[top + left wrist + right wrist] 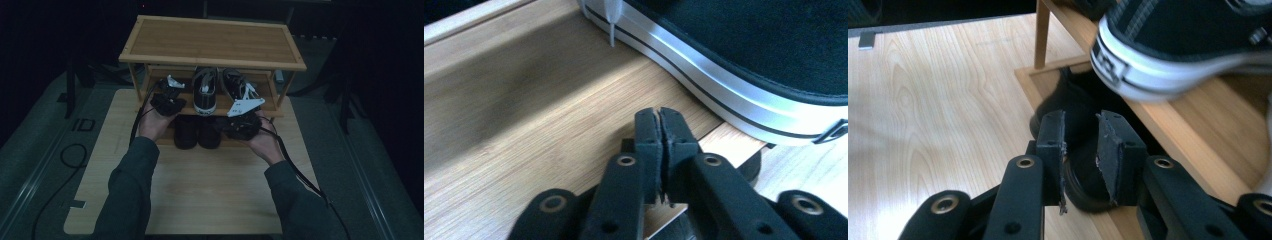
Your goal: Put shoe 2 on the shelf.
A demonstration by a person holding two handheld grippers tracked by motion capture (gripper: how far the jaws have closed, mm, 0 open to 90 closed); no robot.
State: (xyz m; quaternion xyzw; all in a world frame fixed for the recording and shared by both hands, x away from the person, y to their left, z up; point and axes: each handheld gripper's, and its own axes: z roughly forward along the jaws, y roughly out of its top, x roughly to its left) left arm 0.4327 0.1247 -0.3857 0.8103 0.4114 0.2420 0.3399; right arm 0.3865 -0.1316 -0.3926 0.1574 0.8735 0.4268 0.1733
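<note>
Left gripper [169, 92]: in the person's left hand [152, 122], at the left end of the middle shelf [524, 125] of the wooden shoe rack [210, 40]. In the left gripper view [660, 145] its jaws stand almost together, only a hairline slit between the pads, nothing in it.
Sneaker by the left gripper: a black canvas sneaker [744, 55] with a white striped sole lies just ahead and to the right of the jaw tips, apart from them, resting on the shelf.
Middle of the rack: two black-and-white sneakers [205, 90] sit side by side on the middle shelf, between the two grippers; the right one [237, 85] is just ahead of the right gripper.
Lower level: a pair of dark shoes [196, 132] stands under the shelf, between the two hands.
Right gripper [243, 114]: in the person's right hand [265, 142], at the front edge of the rack. In the right gripper view [1082, 155] its jaws stand narrowly apart, gripping nothing.
Behind the right jaws: a dark shoe [1073, 115] shows through the gap; whether the pads touch it cannot be told.
Above the right jaws: the heel of a sneaker [1158, 55] juts over the shelf edge, up and to the right.
Table [200, 195]: light wood, below both grippers.
</note>
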